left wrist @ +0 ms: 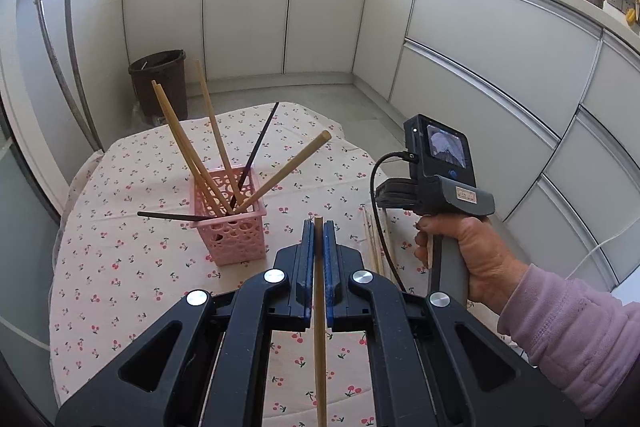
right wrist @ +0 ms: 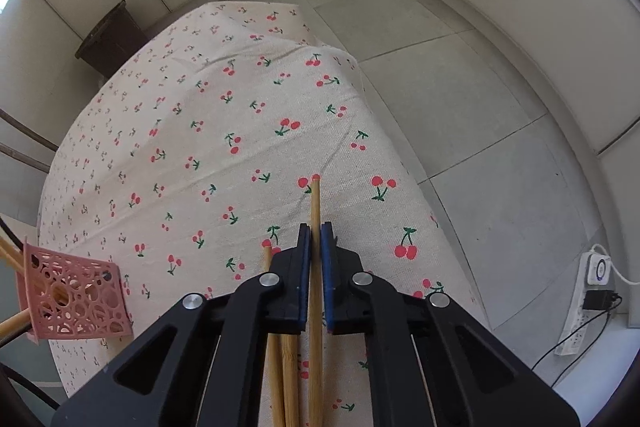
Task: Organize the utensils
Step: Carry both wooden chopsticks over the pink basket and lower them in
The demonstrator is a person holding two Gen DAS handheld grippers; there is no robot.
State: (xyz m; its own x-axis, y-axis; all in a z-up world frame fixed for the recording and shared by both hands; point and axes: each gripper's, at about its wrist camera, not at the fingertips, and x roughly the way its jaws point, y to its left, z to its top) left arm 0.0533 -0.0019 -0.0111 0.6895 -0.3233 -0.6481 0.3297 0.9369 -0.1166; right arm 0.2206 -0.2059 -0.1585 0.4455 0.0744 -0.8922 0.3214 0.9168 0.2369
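My left gripper [left wrist: 319, 223] is shut on a wooden chopstick [left wrist: 319, 347] that runs lengthwise between its blue pads, above the table and right of the pink basket [left wrist: 236, 235]. Several wooden chopsticks [left wrist: 188, 151] and two black ones [left wrist: 260, 143] stand splayed in that basket. My right gripper [right wrist: 315, 227] is shut on another wooden chopstick [right wrist: 315, 199], whose tip pokes out ahead over the cherry-print cloth [right wrist: 200, 107]. Two more loose chopsticks [right wrist: 282, 367] lie under it on the left. The pink basket [right wrist: 76, 299] shows at the left edge of the right wrist view.
A hand in a lilac sleeve holds the right gripper's handle [left wrist: 452, 195] at the table's right edge, over loose chopsticks [left wrist: 374, 239]. A dark bin [left wrist: 160, 83] stands on the floor behind the table. White cabinets ring the room. A power strip [right wrist: 584, 307] lies on the floor.
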